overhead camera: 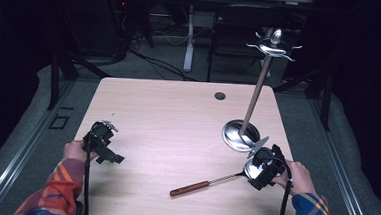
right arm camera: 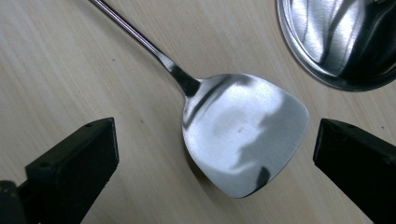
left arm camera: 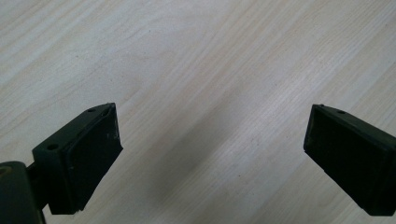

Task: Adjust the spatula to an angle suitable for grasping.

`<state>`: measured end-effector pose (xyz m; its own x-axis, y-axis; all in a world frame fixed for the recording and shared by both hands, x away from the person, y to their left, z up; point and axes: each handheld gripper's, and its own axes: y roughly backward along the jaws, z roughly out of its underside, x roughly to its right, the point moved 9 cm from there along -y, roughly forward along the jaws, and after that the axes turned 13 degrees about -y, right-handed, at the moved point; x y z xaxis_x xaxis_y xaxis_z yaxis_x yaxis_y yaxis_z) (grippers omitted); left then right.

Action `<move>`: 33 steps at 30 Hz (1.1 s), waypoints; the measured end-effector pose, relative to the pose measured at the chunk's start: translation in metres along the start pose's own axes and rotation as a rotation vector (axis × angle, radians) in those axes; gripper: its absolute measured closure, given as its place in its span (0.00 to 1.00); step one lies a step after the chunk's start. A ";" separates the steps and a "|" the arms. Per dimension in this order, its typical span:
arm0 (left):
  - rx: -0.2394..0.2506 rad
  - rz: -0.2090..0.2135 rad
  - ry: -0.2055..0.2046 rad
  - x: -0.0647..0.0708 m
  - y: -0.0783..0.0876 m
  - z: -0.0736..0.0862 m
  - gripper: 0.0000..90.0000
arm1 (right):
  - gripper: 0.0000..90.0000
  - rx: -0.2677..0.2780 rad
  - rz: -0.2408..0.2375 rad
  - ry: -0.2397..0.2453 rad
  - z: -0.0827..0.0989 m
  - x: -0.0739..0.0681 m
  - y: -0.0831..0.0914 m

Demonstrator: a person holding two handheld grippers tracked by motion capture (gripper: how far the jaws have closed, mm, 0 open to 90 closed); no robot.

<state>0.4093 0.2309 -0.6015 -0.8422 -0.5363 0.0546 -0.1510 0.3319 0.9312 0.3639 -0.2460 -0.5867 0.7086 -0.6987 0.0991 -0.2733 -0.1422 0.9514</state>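
Right gripper poised over a spatula blade; left gripper idle over bare table.

High view: the right gripper [overhead camera: 264, 168] hangs above the spatula [overhead camera: 209, 183], just before the utensil stand [overhead camera: 241, 134], likely for hanging it; the left gripper [overhead camera: 103, 143] waits well apart on the pale wooden table [overhead camera: 177, 122], the room dark. Left gripper view: jaws released, nothing between. Right gripper view: jaws released, flanking the blade [right arm camera: 243, 133], not touching.

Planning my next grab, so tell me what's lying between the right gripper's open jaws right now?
The spatula's steel blade lies flat on the table between the right gripper's open jaws, seen in the right gripper view.
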 end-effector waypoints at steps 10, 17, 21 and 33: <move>0.002 0.004 0.000 0.000 0.000 0.000 0.04 | 0.00 0.006 -0.030 0.032 -0.008 -0.013 -0.001; 0.002 0.002 0.001 0.001 0.000 0.000 0.04 | 0.00 -0.006 -0.011 0.083 -0.016 -0.019 -0.003; 0.003 0.003 0.002 0.000 0.000 0.000 0.04 | 0.00 0.000 -0.018 0.074 -0.019 -0.021 -0.007; 0.005 0.003 0.003 0.000 0.000 0.000 0.04 | 0.07 -0.037 0.015 0.129 -0.031 -0.035 -0.012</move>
<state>0.4091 0.2307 -0.6015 -0.8410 -0.5378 0.0581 -0.1512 0.3369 0.9293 0.3624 -0.1978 -0.5922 0.7828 -0.6043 0.1483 -0.2621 -0.1042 0.9594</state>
